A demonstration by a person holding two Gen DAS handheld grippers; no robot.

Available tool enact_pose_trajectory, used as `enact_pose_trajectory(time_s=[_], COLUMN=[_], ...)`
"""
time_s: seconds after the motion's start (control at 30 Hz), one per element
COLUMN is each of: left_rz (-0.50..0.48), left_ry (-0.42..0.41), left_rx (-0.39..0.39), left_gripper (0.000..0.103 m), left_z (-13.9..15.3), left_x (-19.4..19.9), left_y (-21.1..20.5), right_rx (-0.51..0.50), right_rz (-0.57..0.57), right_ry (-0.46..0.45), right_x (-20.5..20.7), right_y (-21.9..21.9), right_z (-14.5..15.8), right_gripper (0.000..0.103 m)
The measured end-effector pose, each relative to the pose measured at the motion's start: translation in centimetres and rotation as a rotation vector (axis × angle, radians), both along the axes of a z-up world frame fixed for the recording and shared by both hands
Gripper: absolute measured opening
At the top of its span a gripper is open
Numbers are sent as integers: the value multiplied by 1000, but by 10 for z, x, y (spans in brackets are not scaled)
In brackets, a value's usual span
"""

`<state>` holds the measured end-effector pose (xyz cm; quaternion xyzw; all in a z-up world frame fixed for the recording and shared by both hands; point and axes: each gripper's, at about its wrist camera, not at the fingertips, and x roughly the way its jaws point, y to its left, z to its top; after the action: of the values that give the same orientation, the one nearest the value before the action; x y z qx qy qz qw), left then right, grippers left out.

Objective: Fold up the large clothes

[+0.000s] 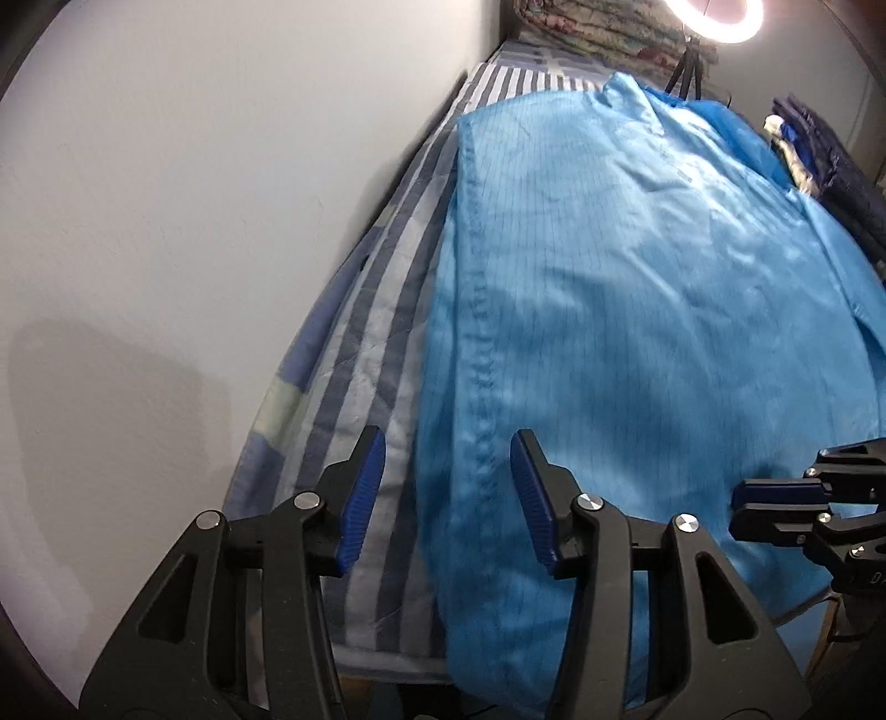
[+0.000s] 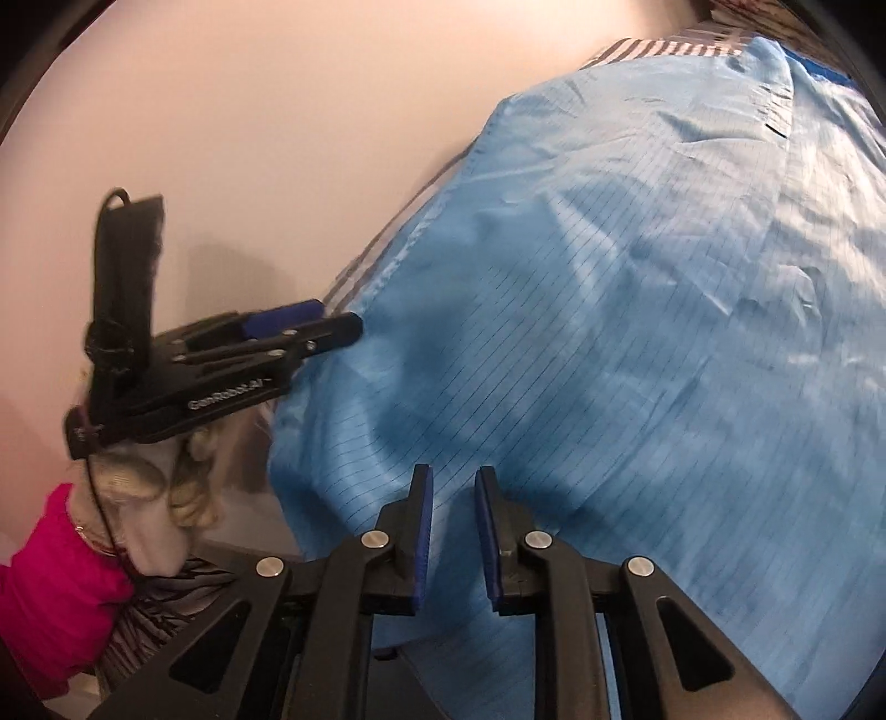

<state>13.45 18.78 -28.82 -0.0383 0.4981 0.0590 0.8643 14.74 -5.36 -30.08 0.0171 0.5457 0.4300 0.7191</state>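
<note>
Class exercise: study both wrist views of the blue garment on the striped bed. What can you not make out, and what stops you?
- Blue garment: near hem, left wrist view, hidden by left gripper.
- Its right side, right wrist view: cut off by the frame edge.
- Folded pile: too small, edge-distorted.
- Gloved hand, right wrist view: blurred.

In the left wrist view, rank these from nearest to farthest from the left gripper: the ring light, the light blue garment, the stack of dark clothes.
From the left gripper:
1. Light blue garment, spread on the bed, its near edge lying between the open jaws.
2. Stack of dark clothes, far right side of the bed.
3. Ring light, top right, beyond the garment's collar end.
</note>
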Motion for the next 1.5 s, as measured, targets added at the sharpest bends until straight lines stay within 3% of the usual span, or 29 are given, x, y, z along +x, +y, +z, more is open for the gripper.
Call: enact_pose_trajectory(time_s=[0.2, 0.23, 0.27, 0.3, 0.4, 0.57, 0.7, 0.73, 0.77, 0.83, 0.9, 1.03, 1.07, 1.13, 1.2, 1.4, 1.5], left_rz=[-2, -8, -19, -25, -38, -39, -9, -16, -22, -33, -35, -25, -25, -40, -48, -57, -80], left_ry=[23, 28, 30, 35, 5, -80, -62, -44, -36, -39, -22, 27, 29, 21, -6, -110, -153], left_rx=[-20, -19, -15, -10, 0, -21, -12, -27, -22, 3, 6, -23, -24, -12, 11, -26, -2], left_gripper=[49, 44, 19, 10, 0, 0, 2, 12, 29, 45, 47, 47, 39, 5, 2, 0, 0], left_z=[-9, -10, -12, -14, -6, 21, 17, 14, 11, 9, 2, -14, -16, -15, -8, 27, 40], left_x=[8, 8, 7, 8, 6, -2, 0, 2, 3, 4, 6, 10, 9, 8, 6, -6, -12], left_y=[2, 1, -1, -3, -7, -5, 2, 3, 2, -3, -4, 1, 1, -3, -7, -15, -25], right_rx=[27, 37, 45, 55, 77, 91, 83, 81, 68, 54, 39, 62, 70, 78, 75, 88, 95], right_rz=[-17, -16, -14, -11, -2, -40, -79, -76, -74, -61, -40, -35, -37, -30, -20, -45, -81], right_ry=[30, 46, 51, 57, 77, 60, 53, 61, 61, 68, 66, 66, 73, 79, 76, 75, 50], right_x=[3, 3, -2, -4, -3, 12, 24, 24, 22, 19, 12, 7, 10, 11, 11, 34, 56], right_y=[-16, -13, -6, -3, 0, -17, -29, -30, -30, -24, -20, -14, -13, -6, -2, -10, -14], right_z=[-1, -6, -10, -13, -11, 7, 12, 11, 8, 1, -6, -8, -10, -14, -13, 9, 33], right_gripper=[17, 17, 17, 17, 17, 22, 22, 22, 22, 22, 22, 22, 22, 22, 22, 23, 32])
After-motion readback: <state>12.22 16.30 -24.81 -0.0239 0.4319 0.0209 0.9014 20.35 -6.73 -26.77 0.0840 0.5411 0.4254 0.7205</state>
